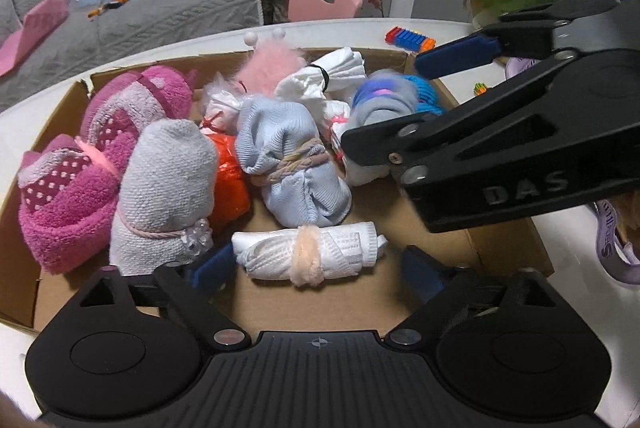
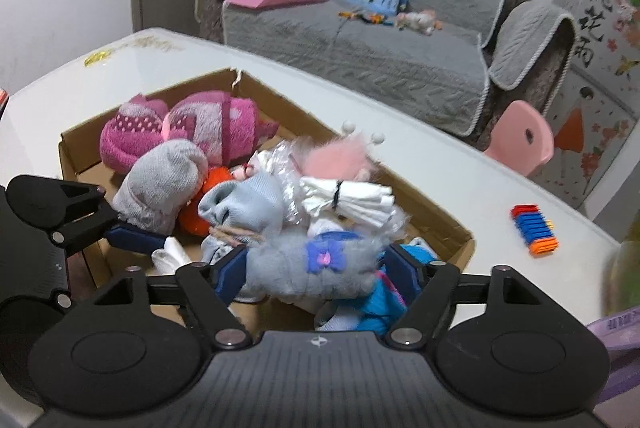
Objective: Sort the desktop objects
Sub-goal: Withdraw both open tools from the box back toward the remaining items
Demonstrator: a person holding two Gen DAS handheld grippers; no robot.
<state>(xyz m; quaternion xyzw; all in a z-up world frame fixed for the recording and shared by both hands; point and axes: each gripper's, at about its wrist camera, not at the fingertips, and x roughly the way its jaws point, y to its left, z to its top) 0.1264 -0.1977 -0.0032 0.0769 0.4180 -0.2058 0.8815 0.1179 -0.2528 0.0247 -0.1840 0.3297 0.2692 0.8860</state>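
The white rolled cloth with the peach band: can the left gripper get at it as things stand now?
Probably yes. The white rolled cloth lies alone on bare box floor between the open fingers of the left gripper, nothing covering it.

right gripper (image 2: 316,274) jaws straddle a fuzzy grey sock bundle (image 2: 308,264) with a purple flower, at the near corner of the cardboard box (image 2: 288,100); pad contact unclear; left gripper's blue finger (image 2: 134,234) enters beside a grey sock roll (image 2: 160,180).

Bare cardboard box (image 1: 400,196) floor near front; rolled cloth bundles (image 1: 168,188) crowding rear.
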